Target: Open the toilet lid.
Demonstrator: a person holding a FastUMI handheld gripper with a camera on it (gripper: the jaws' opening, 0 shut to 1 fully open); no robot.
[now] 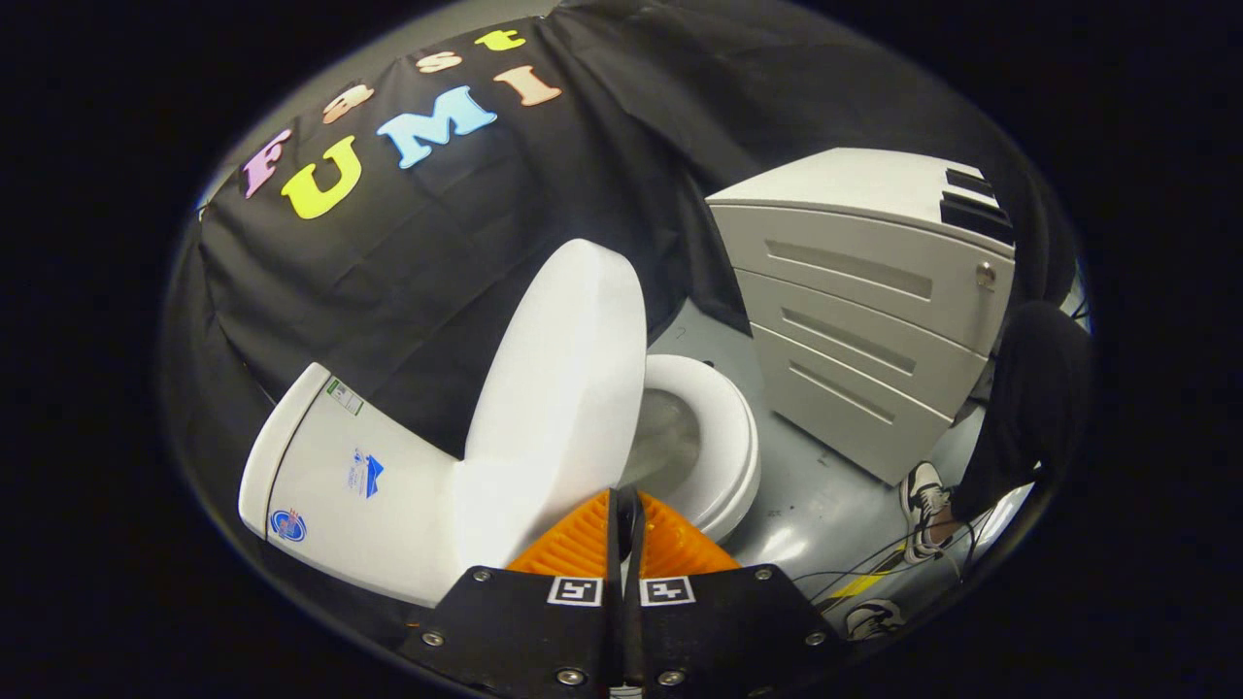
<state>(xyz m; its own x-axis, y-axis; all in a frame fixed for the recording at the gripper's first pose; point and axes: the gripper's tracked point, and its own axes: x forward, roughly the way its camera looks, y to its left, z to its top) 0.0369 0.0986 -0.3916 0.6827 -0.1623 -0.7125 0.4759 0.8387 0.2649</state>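
The white toilet lid [558, 388] stands raised, tilted up off the seat toward the tank [330, 466]. The white seat ring [733, 442] and the bowl [670, 427] lie uncovered to the right of the lid. My gripper [623, 497] is shut, its two fingers pressed together with nothing visible between them. The fingertips sit right at the lid's lower front edge, where the lid meets the seat. Whether they touch the lid is hard to tell.
A grey drawer cabinet [864, 301] stands on the grey floor [825, 505] just right of the toilet. A person's dark trouser leg [1029, 408] and shoe [923, 500] are beside it, with cables [874, 568] on the floor. Black cloth hangs behind the toilet.
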